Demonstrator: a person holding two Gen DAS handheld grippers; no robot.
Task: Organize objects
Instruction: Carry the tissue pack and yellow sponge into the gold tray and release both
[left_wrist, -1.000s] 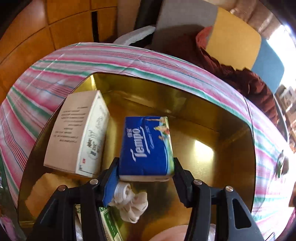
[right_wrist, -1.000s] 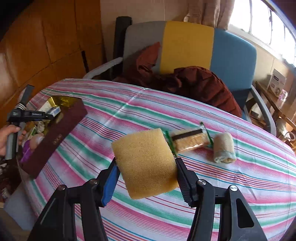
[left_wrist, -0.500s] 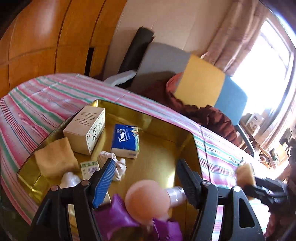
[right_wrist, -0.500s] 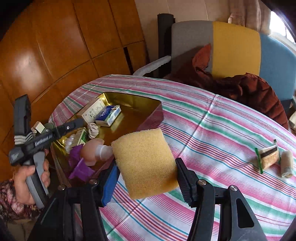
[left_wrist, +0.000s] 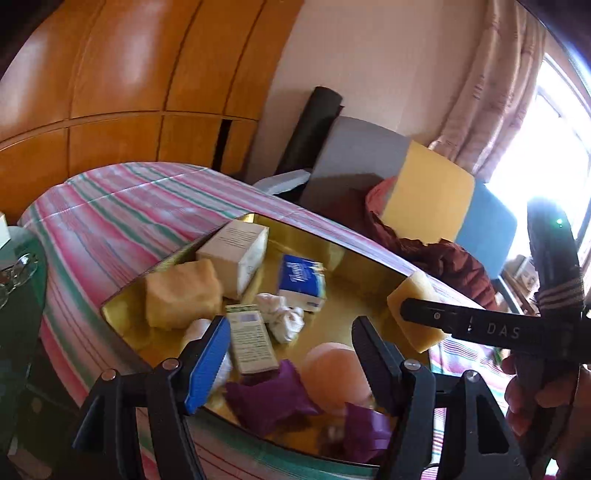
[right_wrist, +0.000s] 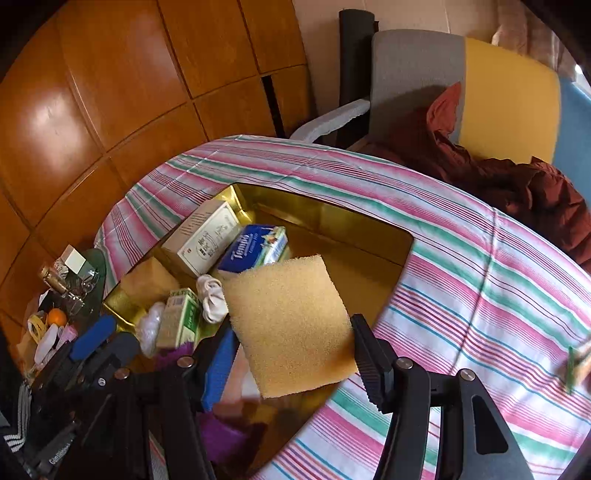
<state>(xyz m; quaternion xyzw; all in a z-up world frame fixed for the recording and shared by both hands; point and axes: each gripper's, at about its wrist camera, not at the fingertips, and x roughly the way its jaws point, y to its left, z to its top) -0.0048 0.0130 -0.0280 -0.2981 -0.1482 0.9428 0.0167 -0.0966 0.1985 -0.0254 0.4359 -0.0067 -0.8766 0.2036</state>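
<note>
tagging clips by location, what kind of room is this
Most likely a living or dining room at home: a table under a striped tablecloth, a cushioned armchair with clothes draped over it, wood-panelled cabinets and a curtained window.

The table is covered with a cloth striped in pink, green and white. A shallow gold tray sits directly on it, near the left edge in the right wrist view. In the tray lie a white box, a blue tissue pack beside it, a yellow sponge, a crumpled white cloth, a small green-and-white carton, a pinkish round thing and purple pieces. At the right edge of the right wrist view, a small green-edged packet lies on the cloth, well apart from the tray.
</note>
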